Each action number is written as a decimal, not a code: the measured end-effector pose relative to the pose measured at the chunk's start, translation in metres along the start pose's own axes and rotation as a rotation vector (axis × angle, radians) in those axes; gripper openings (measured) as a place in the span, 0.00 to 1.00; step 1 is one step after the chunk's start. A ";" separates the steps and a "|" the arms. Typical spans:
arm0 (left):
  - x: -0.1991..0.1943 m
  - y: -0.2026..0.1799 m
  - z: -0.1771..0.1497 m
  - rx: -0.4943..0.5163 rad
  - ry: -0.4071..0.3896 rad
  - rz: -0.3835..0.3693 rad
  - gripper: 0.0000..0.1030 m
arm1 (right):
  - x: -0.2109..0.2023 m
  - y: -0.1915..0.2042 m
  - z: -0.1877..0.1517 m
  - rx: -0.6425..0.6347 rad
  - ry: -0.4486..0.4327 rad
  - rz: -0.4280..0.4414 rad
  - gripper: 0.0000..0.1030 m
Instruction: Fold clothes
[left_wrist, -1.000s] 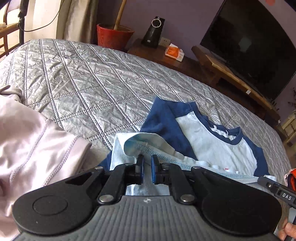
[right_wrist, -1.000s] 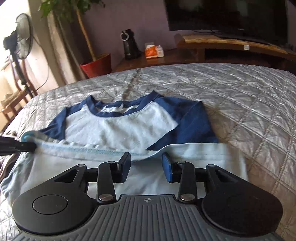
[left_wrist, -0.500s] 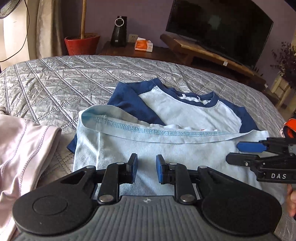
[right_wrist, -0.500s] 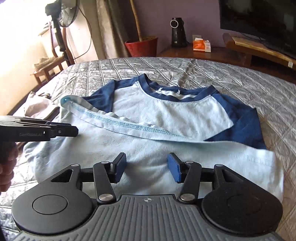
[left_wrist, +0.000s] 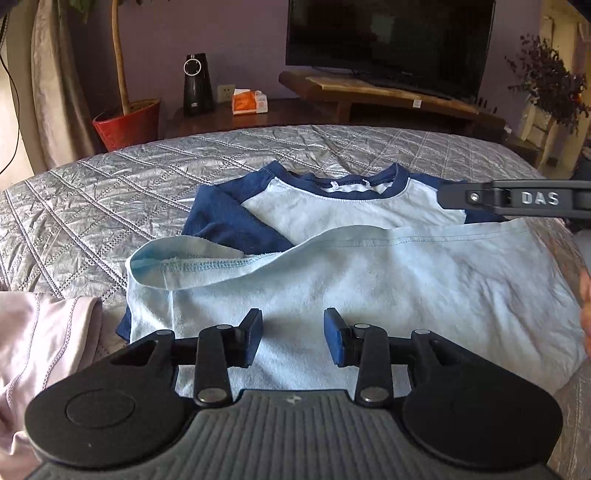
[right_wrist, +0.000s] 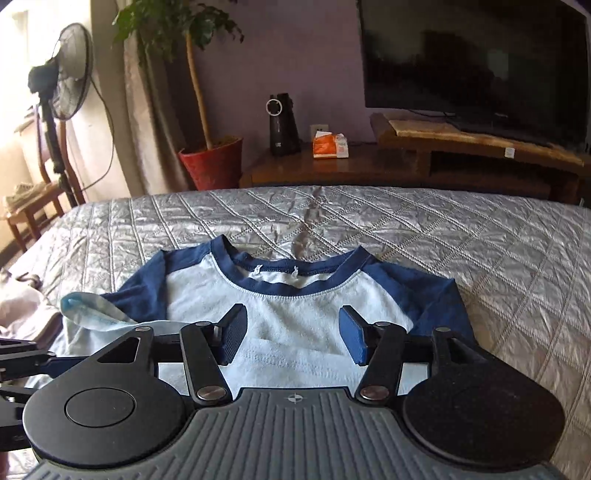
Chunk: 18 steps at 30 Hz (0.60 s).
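**Shirt folded on bed, both grippers empty**

The shirt (left_wrist: 369, 288) is laid on the bed (left_wrist: 110, 192), its hem folded toward the far collar. The left gripper (left_wrist: 291, 338) and right gripper (right_wrist: 293, 338) are held above it, fingers apart, nothing clamped. A pink garment (left_wrist: 40, 343) is seen at near left.

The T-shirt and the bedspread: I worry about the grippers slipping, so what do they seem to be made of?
The T-shirt looks like soft matte knit, probably cotton jersey: fuzzy surface, stitched hem, limp folds. The bedspread looks like smooth, shiny quilted fabric, perhaps satin or polyester: silvery sheen, fine crinkles, stitched diamonds. It is likely the slicker one.
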<state>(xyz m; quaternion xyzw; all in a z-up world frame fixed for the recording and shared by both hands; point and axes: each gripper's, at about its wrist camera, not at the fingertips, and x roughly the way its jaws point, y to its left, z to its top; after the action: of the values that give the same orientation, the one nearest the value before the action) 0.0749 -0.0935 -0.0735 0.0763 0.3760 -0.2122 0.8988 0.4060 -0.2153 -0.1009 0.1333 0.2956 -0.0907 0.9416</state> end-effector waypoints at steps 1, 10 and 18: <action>0.005 0.003 0.003 -0.010 0.000 0.013 0.34 | -0.008 -0.003 -0.010 0.058 -0.006 0.004 0.64; 0.019 0.044 0.040 -0.191 -0.061 0.201 0.31 | 0.000 0.002 -0.033 0.083 0.049 -0.009 0.66; 0.023 0.024 0.022 -0.018 -0.018 0.245 0.41 | 0.008 0.019 -0.044 -0.116 0.110 -0.045 0.75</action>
<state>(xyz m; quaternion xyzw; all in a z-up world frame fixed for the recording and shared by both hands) 0.1138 -0.0864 -0.0749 0.1115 0.3577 -0.0979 0.9220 0.3935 -0.1847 -0.1360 0.0767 0.3547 -0.0871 0.9277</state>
